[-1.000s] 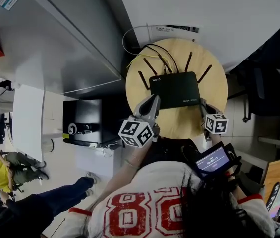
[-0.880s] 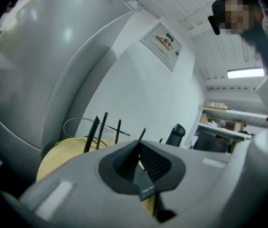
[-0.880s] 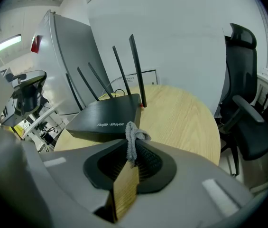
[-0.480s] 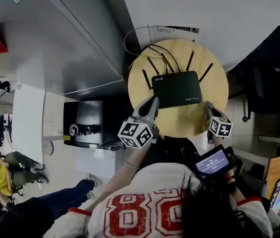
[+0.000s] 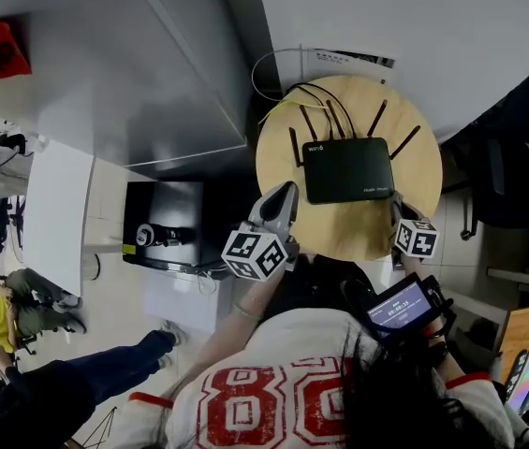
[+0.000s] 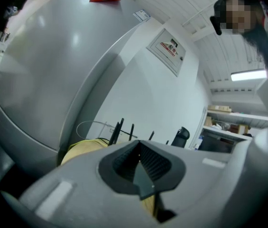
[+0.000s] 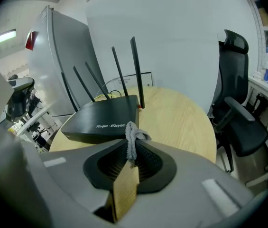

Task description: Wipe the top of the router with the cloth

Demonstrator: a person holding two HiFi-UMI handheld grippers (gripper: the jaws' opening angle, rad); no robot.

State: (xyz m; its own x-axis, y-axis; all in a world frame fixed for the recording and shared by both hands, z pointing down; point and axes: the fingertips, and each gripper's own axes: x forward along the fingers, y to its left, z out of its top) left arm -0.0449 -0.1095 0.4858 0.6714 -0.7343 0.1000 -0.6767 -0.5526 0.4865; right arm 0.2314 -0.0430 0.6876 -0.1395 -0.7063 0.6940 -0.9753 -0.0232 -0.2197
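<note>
The black router lies flat on the round wooden table, its antennas pointing away from me. In the right gripper view the router sits just ahead of my right gripper, which is shut on a small grey cloth that sticks up between the jaws. That right gripper hovers at the router's near right corner. Over the table's near left edge my left gripper hangs beside the router; it is the left gripper whose jaws are shut with nothing held.
A tall grey cabinet stands left of the table, a black box below it. Cables loop behind the router. A black office chair stands right of the table. People are on the floor at far left.
The head view has shifted, so table and router sit a little further right. Both grippers stay near the table's near edge, the right one still holding the cloth.
</note>
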